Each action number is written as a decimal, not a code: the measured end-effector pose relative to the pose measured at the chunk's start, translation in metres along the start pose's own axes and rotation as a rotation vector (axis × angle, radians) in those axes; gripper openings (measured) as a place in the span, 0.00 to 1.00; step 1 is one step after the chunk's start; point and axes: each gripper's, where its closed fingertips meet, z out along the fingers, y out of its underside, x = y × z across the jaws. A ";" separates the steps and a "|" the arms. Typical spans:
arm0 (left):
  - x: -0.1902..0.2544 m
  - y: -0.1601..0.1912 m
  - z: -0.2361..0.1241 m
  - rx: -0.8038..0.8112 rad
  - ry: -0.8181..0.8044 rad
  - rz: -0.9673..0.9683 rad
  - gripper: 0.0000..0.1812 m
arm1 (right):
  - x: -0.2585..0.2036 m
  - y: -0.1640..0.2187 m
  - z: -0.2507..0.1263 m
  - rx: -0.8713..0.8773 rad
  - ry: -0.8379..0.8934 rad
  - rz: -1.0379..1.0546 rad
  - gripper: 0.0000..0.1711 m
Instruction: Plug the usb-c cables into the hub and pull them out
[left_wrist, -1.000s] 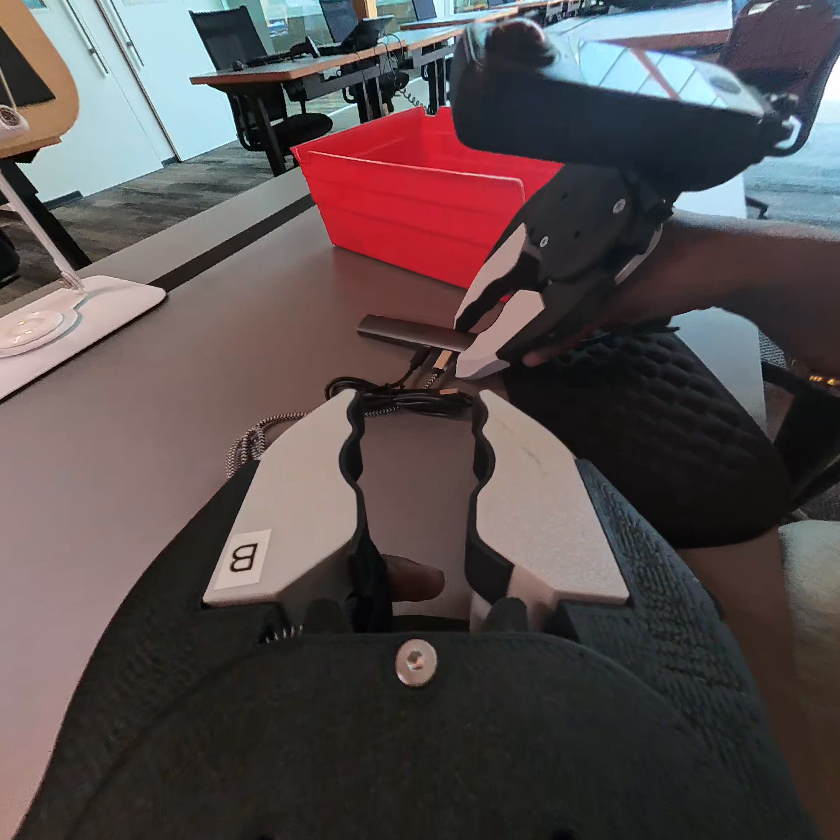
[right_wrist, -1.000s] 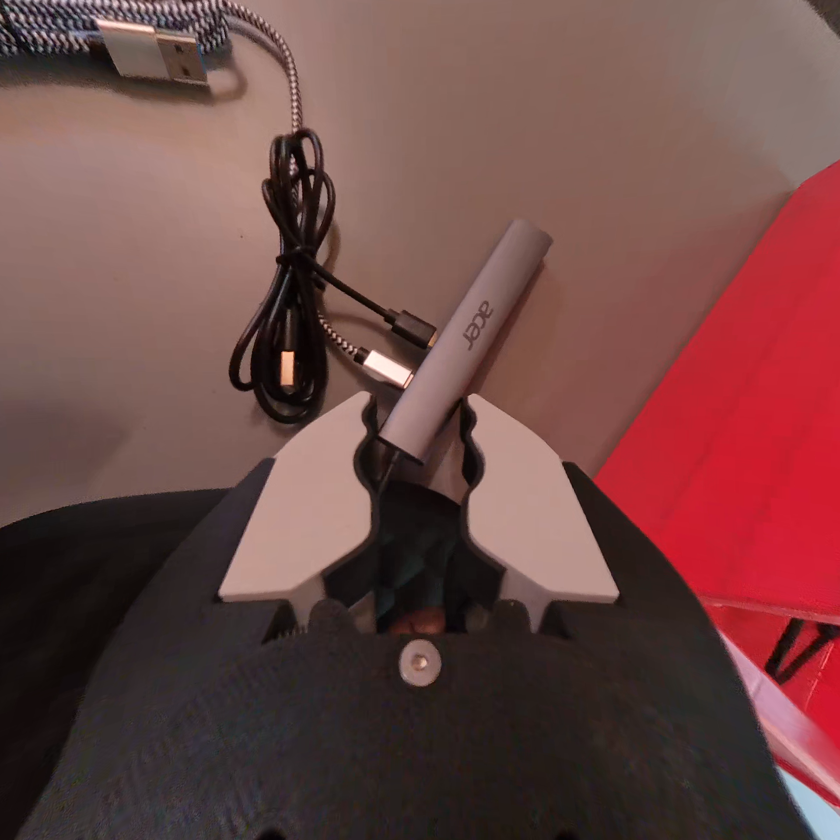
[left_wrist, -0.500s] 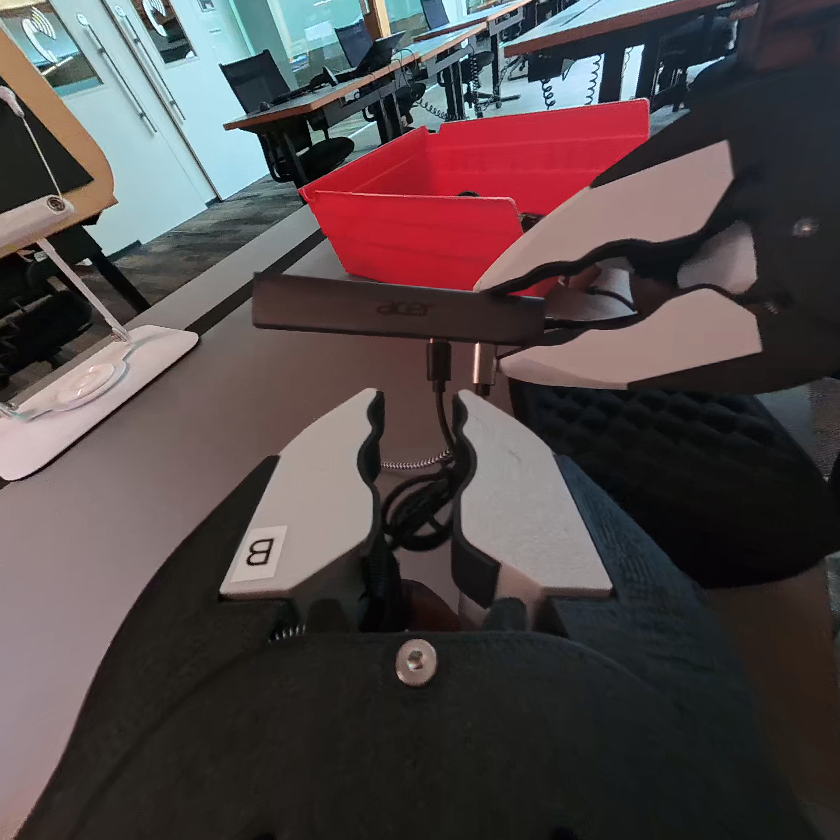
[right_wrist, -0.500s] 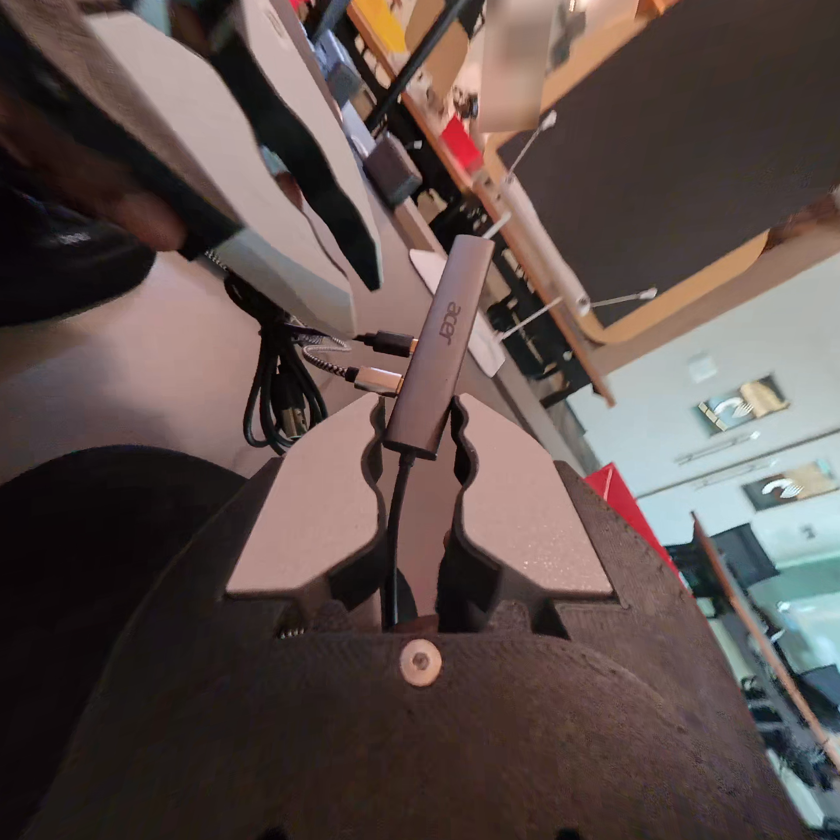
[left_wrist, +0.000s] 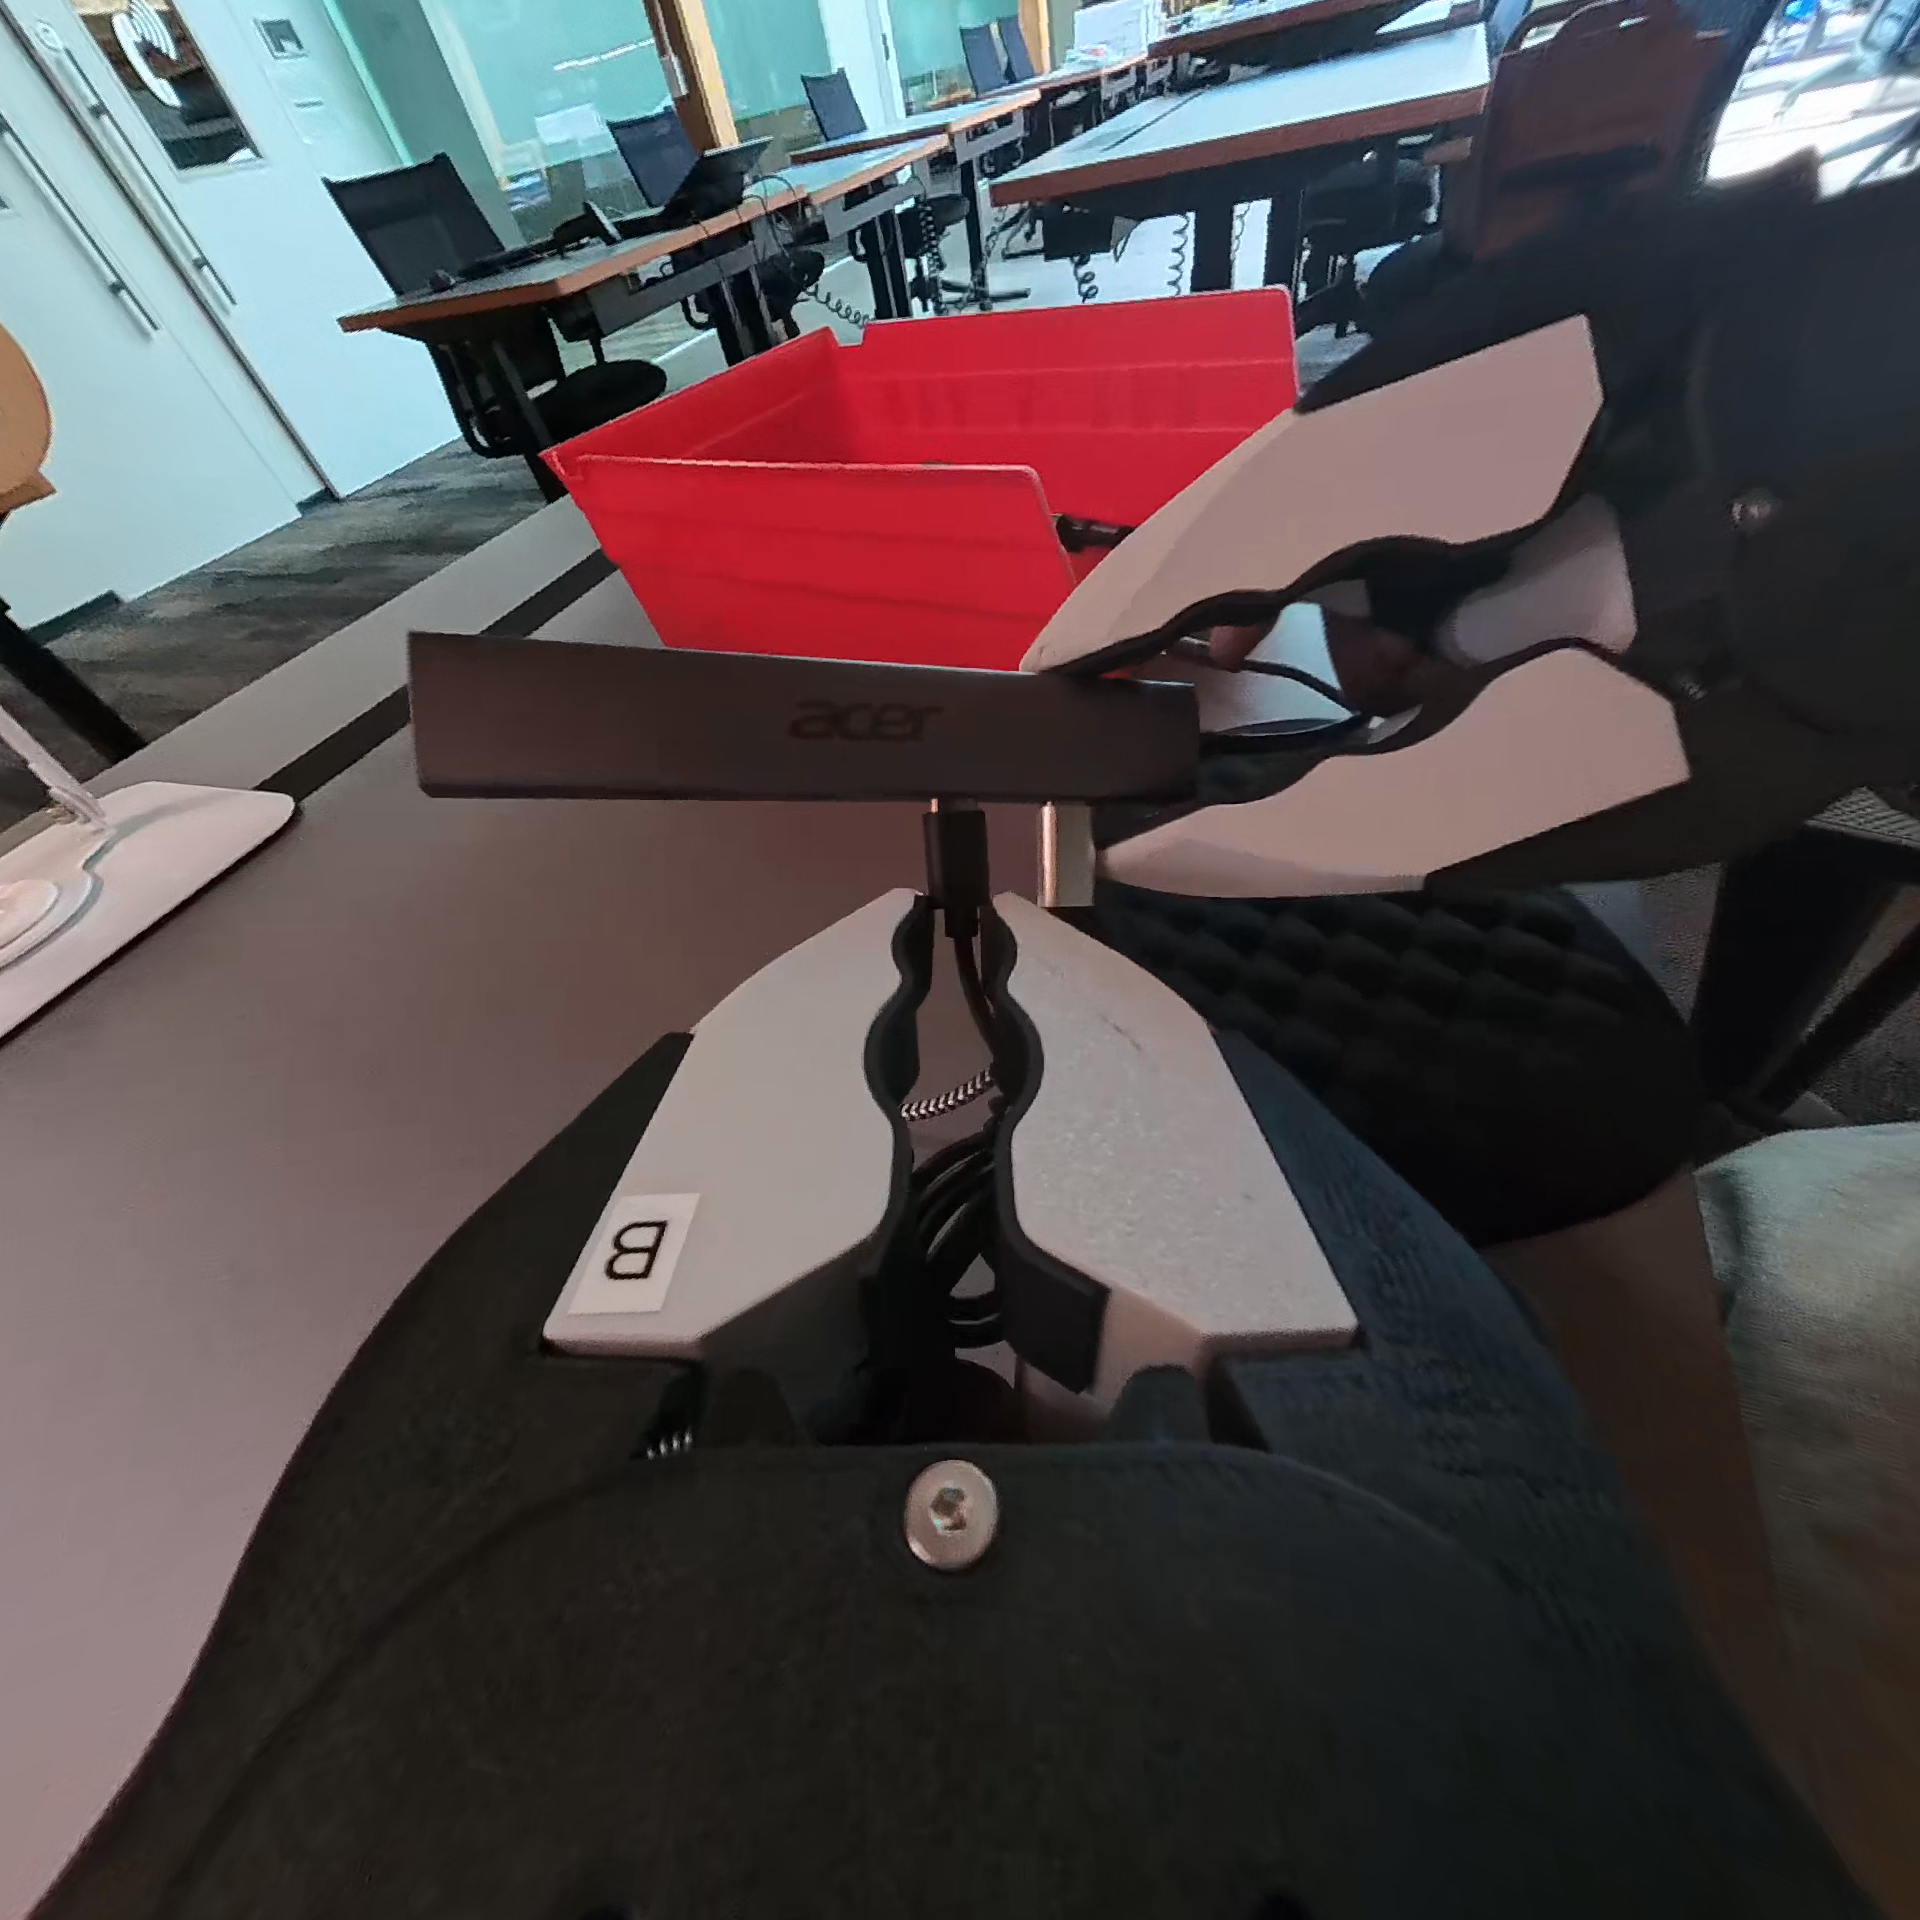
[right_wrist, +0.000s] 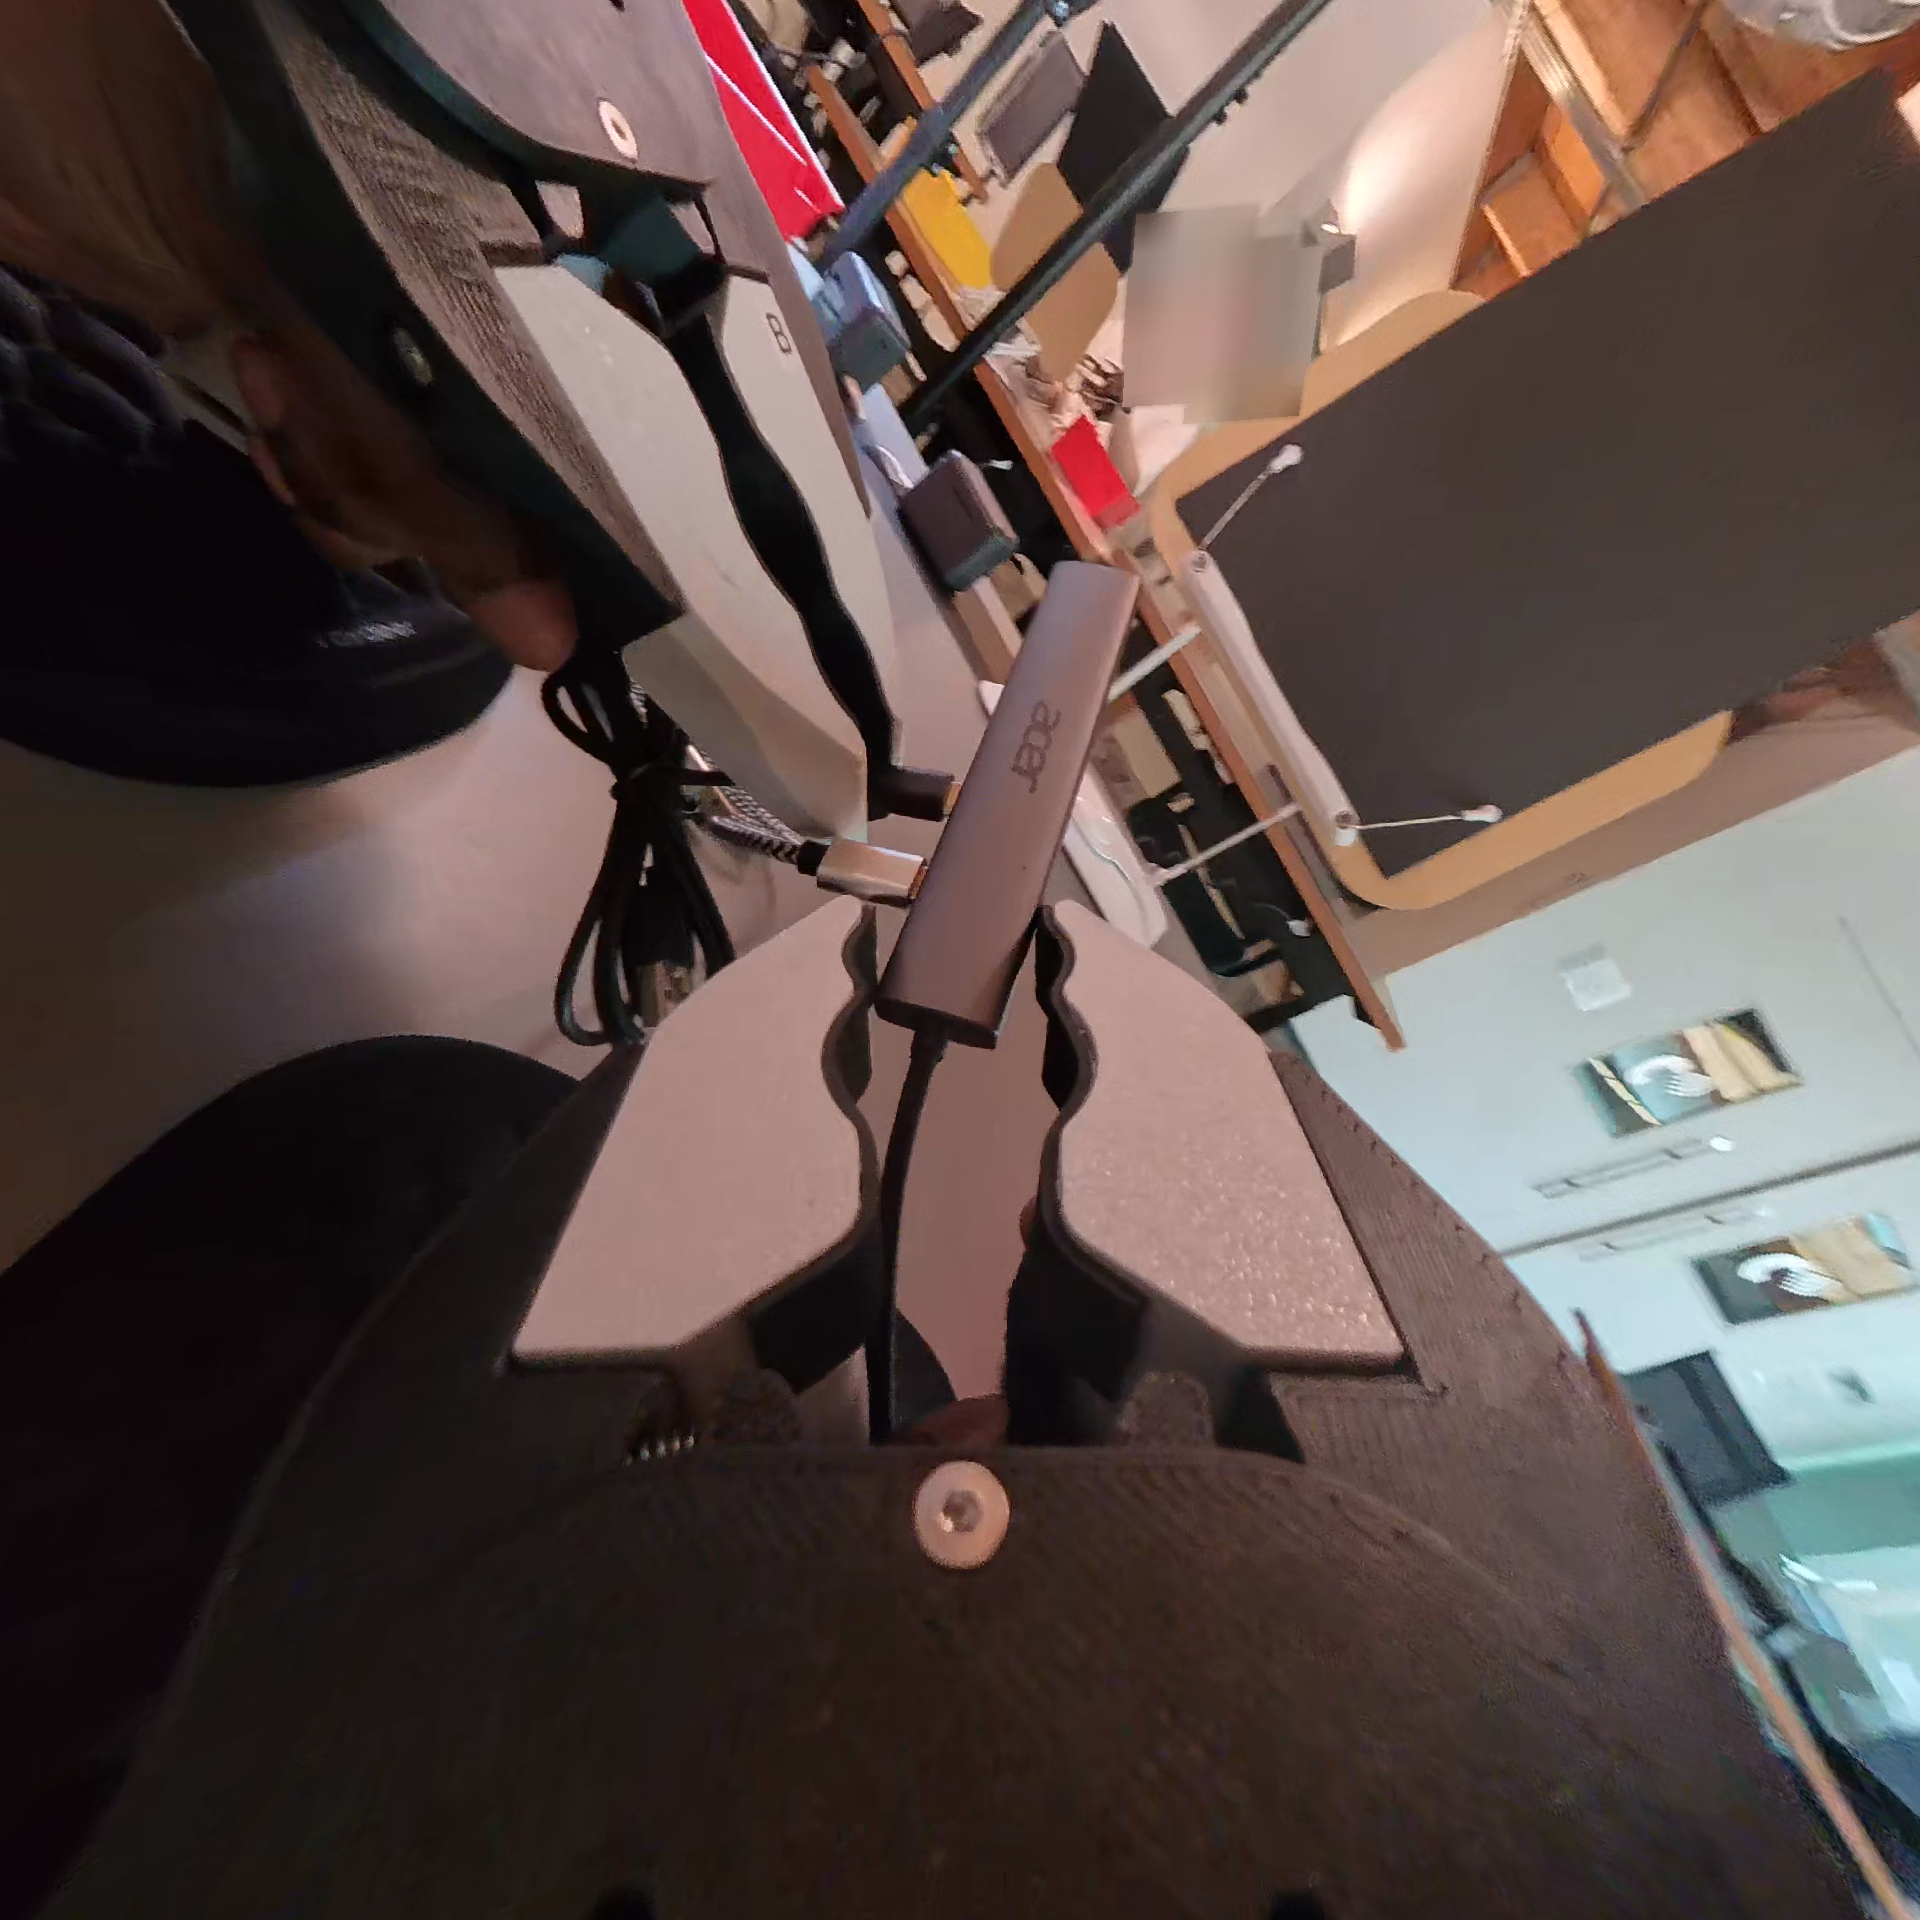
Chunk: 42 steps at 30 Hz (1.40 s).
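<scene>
Office desks and chairs fill the background behind my grey bench (left_wrist: 312, 1039) and red bin (left_wrist: 831, 540). My right gripper (right_wrist: 951, 935) grasps the hub (left_wrist: 800, 727), held level above the bench. My left gripper (left_wrist: 958, 914) clamps the black usb-c cable (left_wrist: 958, 847), plugged in beside a silver plug (left_wrist: 1065, 857).

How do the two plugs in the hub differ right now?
The black plug sits farther from the right gripper; the silver plug sits beside it. The left gripper is shut on the black plug's cable; the silver plug is free. Both are seated in the hub.
</scene>
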 end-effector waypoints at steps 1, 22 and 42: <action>0.001 -0.001 -0.002 0.011 0.005 0.001 0.04 | -0.002 -0.002 -0.002 0.016 -0.048 0.033 0.17; 0.049 0.028 -0.015 -0.070 0.157 0.432 0.04 | -0.050 -0.009 -0.025 -0.055 -1.001 1.149 0.05; 0.060 0.052 -0.013 -0.196 0.290 0.413 0.03 | -0.076 0.002 -0.022 -0.281 -1.222 1.089 0.05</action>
